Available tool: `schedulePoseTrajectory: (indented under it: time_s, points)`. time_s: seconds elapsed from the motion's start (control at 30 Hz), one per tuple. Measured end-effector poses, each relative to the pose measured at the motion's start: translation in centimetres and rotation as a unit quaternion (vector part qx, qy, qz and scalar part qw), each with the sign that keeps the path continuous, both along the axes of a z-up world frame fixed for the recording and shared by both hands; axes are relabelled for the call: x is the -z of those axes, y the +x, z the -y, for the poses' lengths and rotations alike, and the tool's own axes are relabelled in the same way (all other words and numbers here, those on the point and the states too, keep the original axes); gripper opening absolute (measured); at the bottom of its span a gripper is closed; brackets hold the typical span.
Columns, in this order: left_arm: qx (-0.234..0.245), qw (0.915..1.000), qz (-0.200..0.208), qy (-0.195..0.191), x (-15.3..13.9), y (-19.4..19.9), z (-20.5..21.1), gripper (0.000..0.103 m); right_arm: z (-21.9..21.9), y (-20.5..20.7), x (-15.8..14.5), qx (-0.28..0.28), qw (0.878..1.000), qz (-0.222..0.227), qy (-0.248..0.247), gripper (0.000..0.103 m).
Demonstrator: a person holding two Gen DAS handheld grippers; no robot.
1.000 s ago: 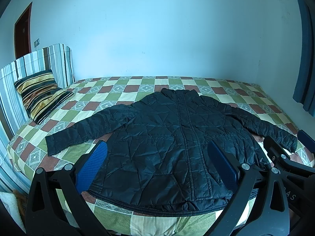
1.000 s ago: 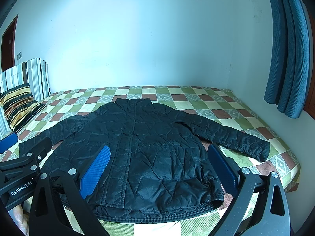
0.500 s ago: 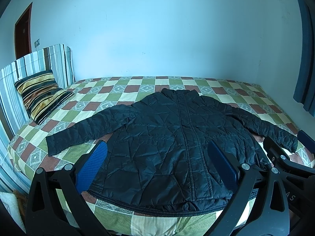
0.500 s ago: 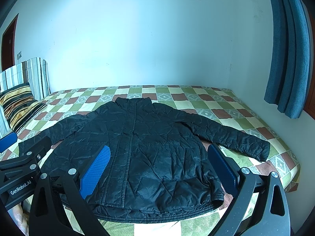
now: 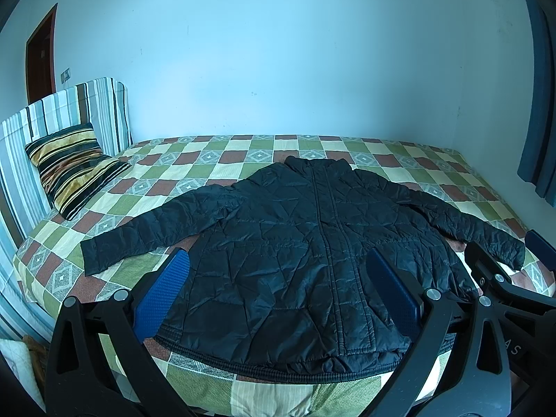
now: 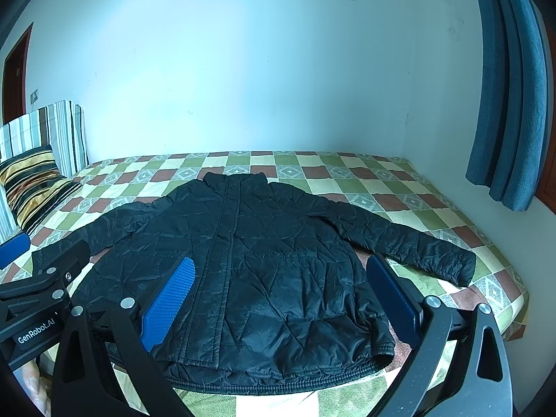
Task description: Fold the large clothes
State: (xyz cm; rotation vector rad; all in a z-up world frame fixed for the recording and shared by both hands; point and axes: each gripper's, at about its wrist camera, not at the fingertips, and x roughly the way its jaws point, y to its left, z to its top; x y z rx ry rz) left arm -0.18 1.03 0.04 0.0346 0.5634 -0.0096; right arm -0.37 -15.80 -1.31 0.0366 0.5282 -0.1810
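1. Both grippers hang above the near edge of the bed, side by side, each with its blue-padded fingers spread wide and nothing between them; the left gripper [image 5: 278, 292] frames the jacket's lower left half, and the right gripper [image 6: 281, 295] frames its lower right half.
2. At the far left, a striped cushion [image 5: 71, 166] leans against a striped headboard [image 5: 66, 104] at the head of the bed.
3. Across the middle, a black quilted jacket [image 5: 312, 243] lies flat and front-up on the checked bedspread [image 5: 215, 160], zipped closed.
4. Its long axis from hem to collar runs away from the cameras: the hem sits at the near edge of the bed, and the collar points toward the far wall.
5. Its sleeves spread out sideways across the bed, the left sleeve [image 5: 146, 232] reaching toward the cushion and the right sleeve [image 6: 410, 243] toward the curtain side, both angled slightly toward the near edge.
6. At the far right, a blue curtain [image 6: 510, 104] hangs above the bed's corner.
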Motion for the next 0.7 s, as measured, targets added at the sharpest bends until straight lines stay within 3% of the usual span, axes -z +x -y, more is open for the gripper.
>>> schedulePoseTrajectory:
  time_s: [0.7]
  points:
    - [0.000, 1.0000, -0.001, 0.000, 0.00, 0.03, -0.03, 0.101, -0.25, -0.07, 0.32, 0.000, 1.000, -0.001, 0.000, 0.098]
